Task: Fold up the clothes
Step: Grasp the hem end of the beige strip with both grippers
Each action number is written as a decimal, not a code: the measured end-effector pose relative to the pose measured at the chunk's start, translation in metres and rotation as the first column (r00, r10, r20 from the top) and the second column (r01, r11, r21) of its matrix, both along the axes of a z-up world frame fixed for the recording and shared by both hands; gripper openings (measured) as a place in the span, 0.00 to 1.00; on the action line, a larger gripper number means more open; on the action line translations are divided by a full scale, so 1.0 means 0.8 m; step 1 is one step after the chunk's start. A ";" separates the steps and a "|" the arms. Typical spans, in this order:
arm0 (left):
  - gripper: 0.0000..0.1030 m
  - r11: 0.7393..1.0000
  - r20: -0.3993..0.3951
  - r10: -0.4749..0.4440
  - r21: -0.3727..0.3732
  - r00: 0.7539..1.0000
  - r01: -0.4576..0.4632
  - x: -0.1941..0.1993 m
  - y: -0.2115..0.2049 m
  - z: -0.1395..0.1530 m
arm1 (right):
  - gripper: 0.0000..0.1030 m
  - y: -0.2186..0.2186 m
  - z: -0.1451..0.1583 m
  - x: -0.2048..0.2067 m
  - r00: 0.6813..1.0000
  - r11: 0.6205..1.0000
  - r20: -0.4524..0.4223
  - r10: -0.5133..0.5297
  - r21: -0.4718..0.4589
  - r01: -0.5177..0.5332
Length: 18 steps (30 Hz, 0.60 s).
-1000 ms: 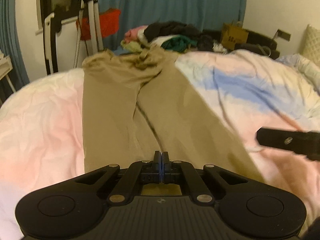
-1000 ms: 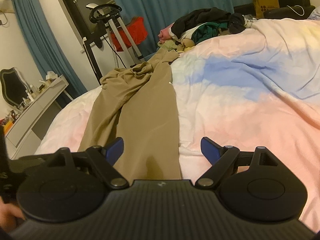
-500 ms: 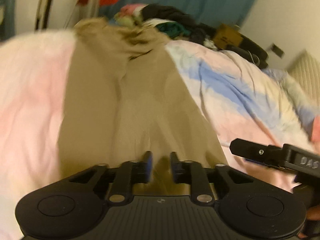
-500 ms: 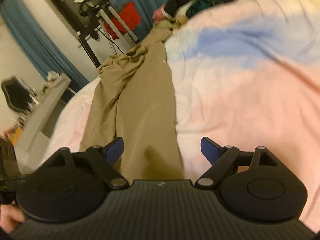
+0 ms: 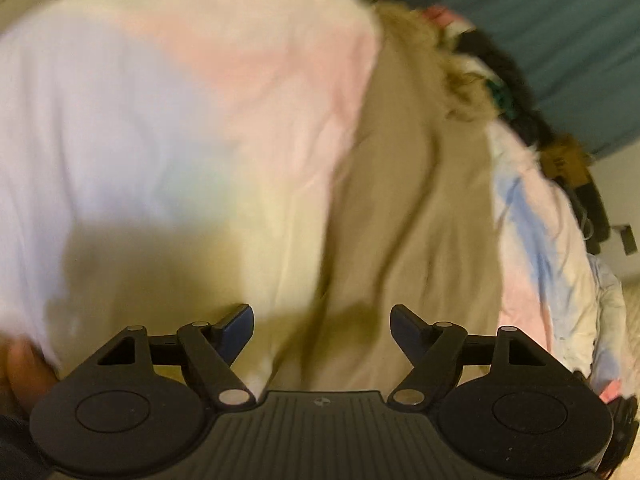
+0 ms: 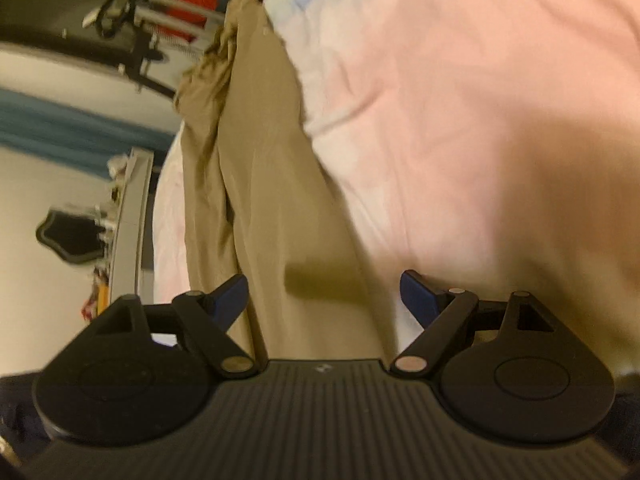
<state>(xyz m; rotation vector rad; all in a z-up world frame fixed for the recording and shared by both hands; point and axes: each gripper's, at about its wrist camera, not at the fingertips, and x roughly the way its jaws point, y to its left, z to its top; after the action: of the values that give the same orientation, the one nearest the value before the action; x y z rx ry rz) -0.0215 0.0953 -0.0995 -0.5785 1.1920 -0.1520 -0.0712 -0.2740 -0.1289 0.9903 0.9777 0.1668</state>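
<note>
we hold the left gripper (image 5: 321,322) low over the bed, its jaws spread wide and gripping nothing. the tan trousers (image 5: 416,216) lie stretched along the pastel bedcover (image 5: 172,120), their near end under our fingers. the right gripper (image 6: 325,291) is also spread apart and empty, above the trousers (image 6: 272,184) where they meet the pink bedcover (image 6: 460,112). both views are blurred.

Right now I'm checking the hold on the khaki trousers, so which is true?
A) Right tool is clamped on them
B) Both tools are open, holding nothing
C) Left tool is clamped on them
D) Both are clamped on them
B: the left tool and right tool both have their fingers spread wide, with the khaki trousers lying flat on the bedspread and nothing between the fingers.
</note>
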 end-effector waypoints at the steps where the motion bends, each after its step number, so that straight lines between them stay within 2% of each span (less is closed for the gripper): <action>1: 0.71 1.000 -0.023 -0.017 -0.014 1.000 0.017 0.003 -0.002 -0.005 | 0.81 0.004 0.001 -0.001 1.000 1.000 -0.005 0.020 -0.007 -0.020; 3: 0.69 0.998 -0.052 -0.061 -0.039 0.997 0.059 0.004 -0.007 -0.011 | 0.81 0.011 0.005 -0.005 0.998 0.998 -0.013 0.059 0.004 -0.059; 5: 0.53 0.993 -0.066 -0.108 -0.058 0.992 0.104 0.000 -0.012 -0.012 | 0.76 0.013 0.008 -0.012 0.996 0.995 -0.018 0.088 0.036 -0.088; 6: 0.50 0.990 -0.073 -0.131 -0.067 0.989 0.126 -0.002 -0.015 -0.013 | 0.69 0.013 0.010 -0.017 0.995 0.994 -0.021 0.100 0.049 -0.099; 8: 0.29 0.991 -0.086 -0.127 -0.055 0.988 0.123 -0.004 -0.014 -0.014 | 0.64 0.015 0.011 -0.024 0.993 0.992 -0.030 0.118 0.053 -0.116; 10: 0.21 0.992 -0.099 -0.120 -0.039 0.988 0.116 -0.006 -0.012 -0.015 | 0.56 0.017 0.013 -0.027 0.991 0.992 -0.046 0.125 0.037 -0.123; 12: 0.22 0.994 -0.112 -0.112 -0.023 0.987 0.110 -0.008 -0.010 -0.015 | 0.55 0.025 0.013 -0.028 0.987 0.989 -0.070 0.147 0.008 -0.146; 15: 0.32 0.993 -0.141 -0.117 -0.010 0.983 0.117 -0.007 -0.010 -0.019 | 0.55 0.041 0.015 -0.022 0.975 0.978 -0.104 0.196 -0.057 -0.203; 17: 0.50 0.989 -0.153 -0.148 -0.012 0.977 0.148 -0.005 -0.015 -0.021 | 0.55 0.048 0.017 -0.017 0.969 0.970 -0.119 0.215 -0.093 -0.227; 18: 0.53 0.984 -0.153 -0.177 -0.018 0.972 0.176 -0.005 -0.020 -0.021 | 0.55 0.052 0.018 -0.014 0.967 0.965 -0.126 0.223 -0.110 -0.237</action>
<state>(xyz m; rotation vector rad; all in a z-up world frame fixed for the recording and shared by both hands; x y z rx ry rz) -0.0252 0.0794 -0.1159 -0.4941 1.3938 -0.2650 -0.0824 -0.2324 -0.1141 0.7766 1.1927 0.2434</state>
